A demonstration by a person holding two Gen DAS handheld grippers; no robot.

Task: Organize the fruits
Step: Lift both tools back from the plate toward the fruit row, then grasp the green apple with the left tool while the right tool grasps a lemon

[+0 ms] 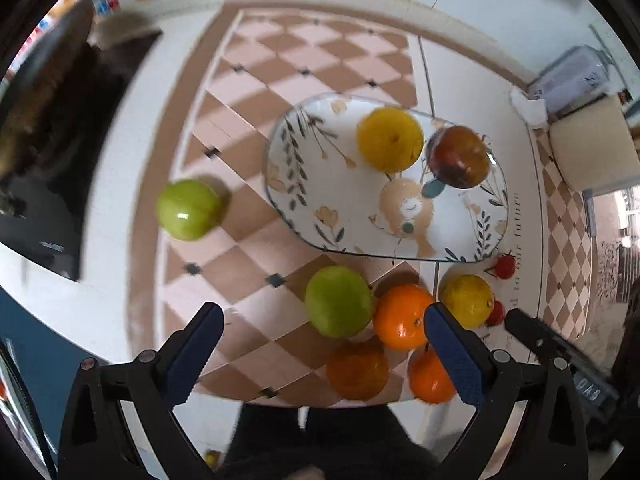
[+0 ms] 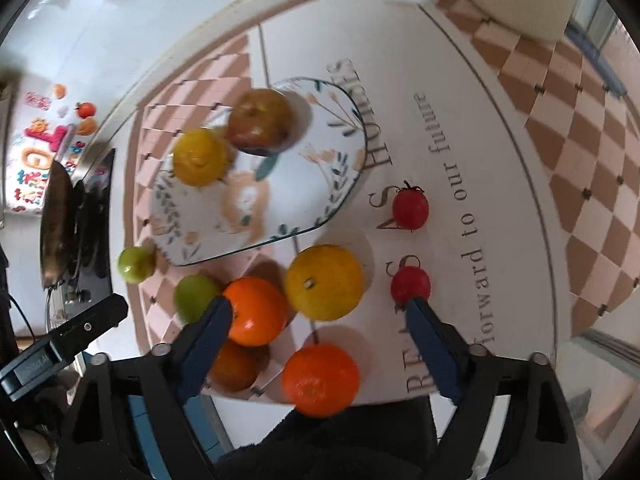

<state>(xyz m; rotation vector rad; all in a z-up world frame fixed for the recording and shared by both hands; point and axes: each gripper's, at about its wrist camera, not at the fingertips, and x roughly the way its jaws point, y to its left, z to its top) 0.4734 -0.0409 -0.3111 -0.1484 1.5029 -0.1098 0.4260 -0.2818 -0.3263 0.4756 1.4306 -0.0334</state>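
Glossy glazed plate; smooth shiny green apple; matt tablecloth.

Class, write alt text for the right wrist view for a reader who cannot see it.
An open right claw hovers over loose fruit on a patterned table: oranges, a yellow citrus, two green fruits and two small red tomatoes. Behind, a floral plate holds a yellow fruit and a reddish-brown one.

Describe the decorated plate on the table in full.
The plate is a rounded oblong, glossy white like glazed ceramic, with a dark rim line, printed leaf sprigs, pale flowers and a tan bear in the middle. It lies flat on the checkered table mat. A yellow fruit and a reddish-brown apple sit on its far end.
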